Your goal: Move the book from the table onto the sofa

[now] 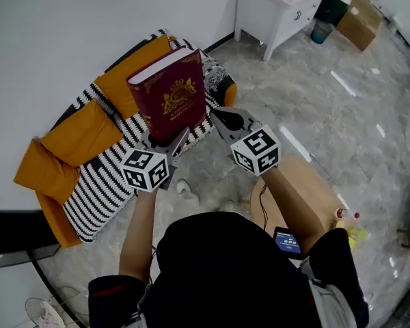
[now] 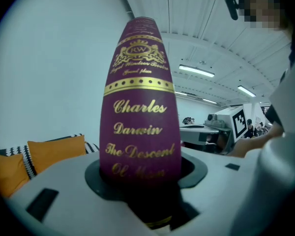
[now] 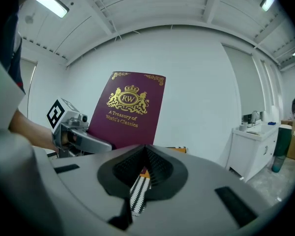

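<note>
A thick maroon book [image 1: 169,94] with gold print stands upright in the air over the sofa's front edge. My left gripper [image 1: 167,139] is shut on its lower spine end. In the left gripper view the spine [image 2: 140,107] fills the gap between the grey jaws of the left gripper [image 2: 147,181]. The sofa [image 1: 102,176] has a black-and-white striped cover and orange cushions [image 1: 78,134]. My right gripper [image 1: 219,118] is shut and empty, just right of the book and apart from it. In the right gripper view its jaws [image 3: 143,168] meet, with the book's cover [image 3: 128,109] and the left gripper [image 3: 73,134] beyond.
A low wooden table [image 1: 297,197] stands by my right side, with a bottle [image 1: 347,215] on the floor by it. A white desk [image 1: 280,9], a green bin [image 1: 321,29] and a cardboard box [image 1: 361,20] stand at the far right. The floor is grey marble tile.
</note>
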Tool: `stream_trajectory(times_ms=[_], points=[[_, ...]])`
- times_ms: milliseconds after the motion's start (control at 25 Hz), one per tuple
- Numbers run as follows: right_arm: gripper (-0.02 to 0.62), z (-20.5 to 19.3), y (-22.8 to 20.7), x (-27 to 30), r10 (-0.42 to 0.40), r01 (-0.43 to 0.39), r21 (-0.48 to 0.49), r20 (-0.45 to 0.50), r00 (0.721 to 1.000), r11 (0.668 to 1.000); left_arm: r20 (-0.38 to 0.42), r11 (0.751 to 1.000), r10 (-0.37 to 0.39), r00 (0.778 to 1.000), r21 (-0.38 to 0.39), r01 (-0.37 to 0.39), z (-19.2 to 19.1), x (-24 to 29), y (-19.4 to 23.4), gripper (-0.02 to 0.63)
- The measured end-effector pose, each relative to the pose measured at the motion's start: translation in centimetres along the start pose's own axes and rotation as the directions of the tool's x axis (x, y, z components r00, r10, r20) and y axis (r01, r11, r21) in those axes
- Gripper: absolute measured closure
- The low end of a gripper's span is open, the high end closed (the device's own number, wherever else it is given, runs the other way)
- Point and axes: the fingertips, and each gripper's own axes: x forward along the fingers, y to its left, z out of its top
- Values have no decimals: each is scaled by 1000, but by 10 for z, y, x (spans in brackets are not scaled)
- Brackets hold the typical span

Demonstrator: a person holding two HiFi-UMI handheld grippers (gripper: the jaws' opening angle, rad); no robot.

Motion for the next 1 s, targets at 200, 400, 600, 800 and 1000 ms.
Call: stream_trajectory(times_ms=[200,400,600,800,1000], points=[[578,-4,0,8,37,-37,-8,16,999,999,10,999,44,999,-1,-44,-7,4,7,362],[578,15,11,77,42,-42,-11,-12,999,999,10,999,41,999,-31,-40,6,-7,73,362],[578,27,16,132,43,-43,-8,-31,999,999,21,997,43,999,-61,-41,17,-13,129,362],[578,33,18,174,48,-49,-13,-50,998,999,26,996,42,999,-79,-40,25,-14,170,362],[578,38,23,212,45,-47,-23,-73,996,999,23,994,38,999,-106,-35,29,-16,209,362]])
